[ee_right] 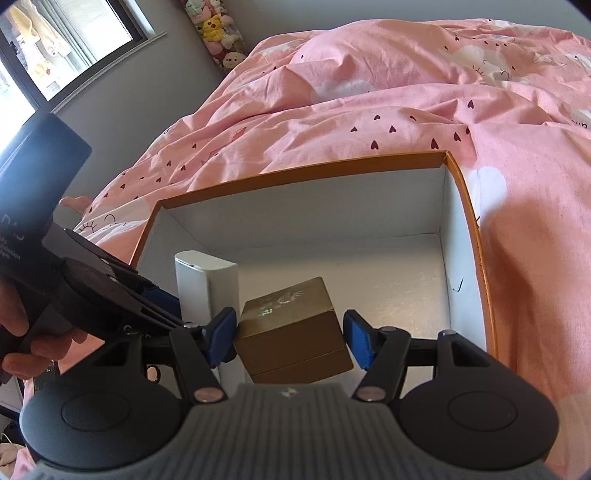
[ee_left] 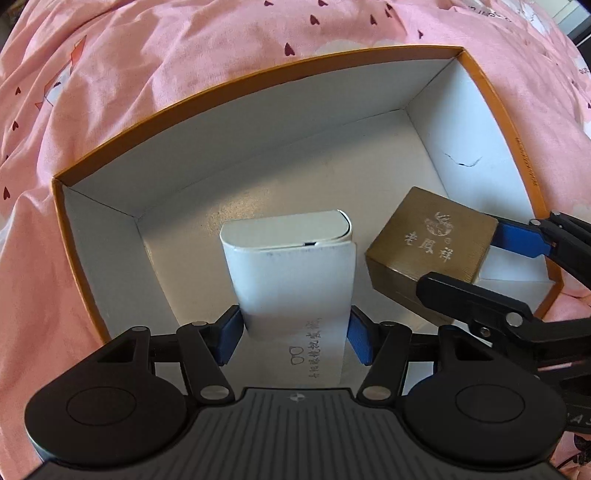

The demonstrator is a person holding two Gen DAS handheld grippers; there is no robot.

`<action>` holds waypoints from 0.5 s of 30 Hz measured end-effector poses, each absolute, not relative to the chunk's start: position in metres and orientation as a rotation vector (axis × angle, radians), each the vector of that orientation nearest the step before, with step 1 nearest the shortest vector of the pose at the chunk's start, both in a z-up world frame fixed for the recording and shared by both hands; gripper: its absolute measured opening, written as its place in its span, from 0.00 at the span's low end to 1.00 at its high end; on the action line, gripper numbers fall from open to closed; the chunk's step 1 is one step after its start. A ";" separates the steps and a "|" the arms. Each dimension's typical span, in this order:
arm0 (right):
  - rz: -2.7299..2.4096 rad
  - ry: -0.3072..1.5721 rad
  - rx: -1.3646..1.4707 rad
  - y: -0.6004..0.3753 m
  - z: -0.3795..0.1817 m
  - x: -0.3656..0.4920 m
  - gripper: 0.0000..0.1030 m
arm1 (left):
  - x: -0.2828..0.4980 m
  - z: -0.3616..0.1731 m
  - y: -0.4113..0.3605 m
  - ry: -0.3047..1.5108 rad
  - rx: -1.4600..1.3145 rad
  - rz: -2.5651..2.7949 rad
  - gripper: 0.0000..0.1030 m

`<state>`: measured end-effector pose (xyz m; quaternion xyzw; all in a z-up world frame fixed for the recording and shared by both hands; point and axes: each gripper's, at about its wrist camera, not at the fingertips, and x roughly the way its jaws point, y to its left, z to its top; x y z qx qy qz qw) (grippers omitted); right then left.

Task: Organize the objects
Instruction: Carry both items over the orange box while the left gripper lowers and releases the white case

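An orange-rimmed cardboard box (ee_left: 221, 86) with a white inside lies open on the bed. My left gripper (ee_left: 293, 325) points down into it, its blue pads shut on the sides of a tall white carton (ee_left: 291, 273) that stands upright over the box floor. To its right, my right gripper (ee_left: 480, 266) reaches in over the near right corner, shut on a gold gift box (ee_left: 428, 236) with a printed emblem. In the right wrist view the gold box (ee_right: 295, 343) hangs tilted between the pads of my right gripper (ee_right: 290, 332). The white carton (ee_right: 192, 280) and left gripper (ee_right: 192, 299) are just to its left.
A rumpled pink duvet (ee_left: 147, 55) with small dark hearts surrounds the orange box (ee_right: 295, 166). The box floor behind and right of the two items is bare. A window (ee_right: 55, 44) and plush toys (ee_right: 218, 29) are at the far left, and a hand (ee_right: 22, 332) holds the left tool.
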<state>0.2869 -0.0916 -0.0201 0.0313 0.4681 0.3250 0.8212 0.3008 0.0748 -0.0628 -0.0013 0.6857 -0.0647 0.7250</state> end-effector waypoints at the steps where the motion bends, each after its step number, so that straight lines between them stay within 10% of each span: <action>1: 0.684 0.997 0.065 -0.092 -0.021 0.289 0.63 | 0.304 -0.067 0.076 1.526 -0.010 -0.132 0.67; 15: 0.670 1.026 0.023 -0.087 -0.033 0.304 0.63 | 0.312 -0.101 0.089 1.669 0.025 -0.067 0.69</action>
